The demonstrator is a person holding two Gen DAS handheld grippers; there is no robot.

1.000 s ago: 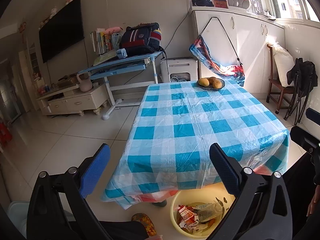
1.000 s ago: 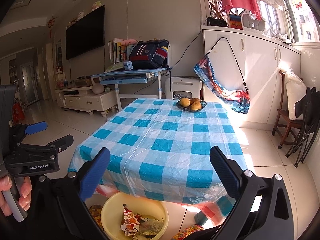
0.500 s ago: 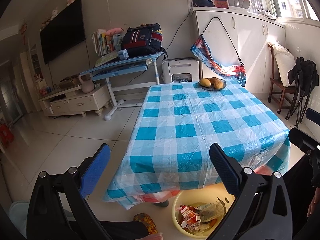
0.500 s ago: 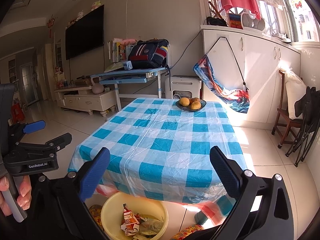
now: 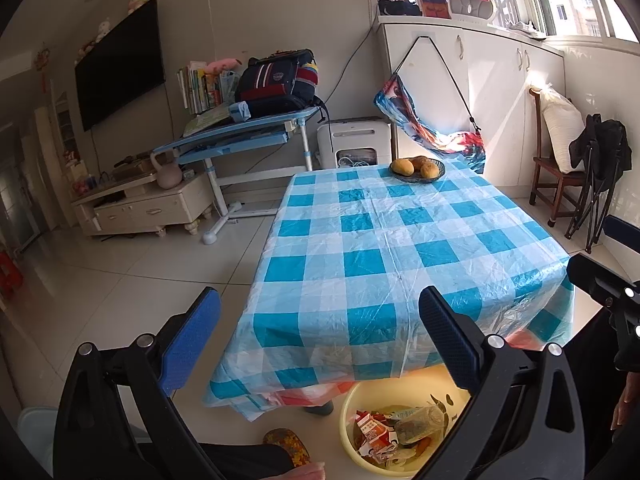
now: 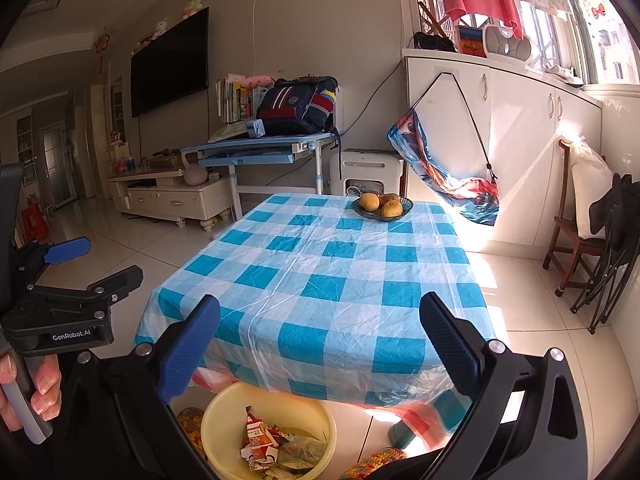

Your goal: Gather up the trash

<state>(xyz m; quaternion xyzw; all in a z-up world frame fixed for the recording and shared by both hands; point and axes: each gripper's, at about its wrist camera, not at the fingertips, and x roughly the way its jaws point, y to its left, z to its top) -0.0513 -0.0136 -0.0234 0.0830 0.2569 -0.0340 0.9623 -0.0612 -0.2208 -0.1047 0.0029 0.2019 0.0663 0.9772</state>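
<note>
Trash filled the round yellow plastic basin on the pale tiled floor, tucked half under the near edge of the table with the blue-and-white checked plastic cloth: a crumpled red-and-white drink carton, what looked like a clear squashed plastic bottle and some torn wrappers beneath. From where I stood it all looked light and thin, the carton soft enough to buckle under a squeeze and the bottle slick and springy, so I judged either would be best pinched across a flattened fold or the bottle's neck rather than around its rounded body. The basin itself looked stiff and light, and its rim seemed the natural place to take hold if it had to be shifted. The left gripper was held above the floor with its blue-padded jaws spread wide and nothing between them; the basin sat below and toward its right finger, apart from both pads. The right gripper was just as wide open and just as empty, with the basin almost directly under the gap and a little toward its left finger, touching neither. The tabletop bore only a dark dish of yellow-orange fruit at its far end, and I saw no loose litter on it.
</note>
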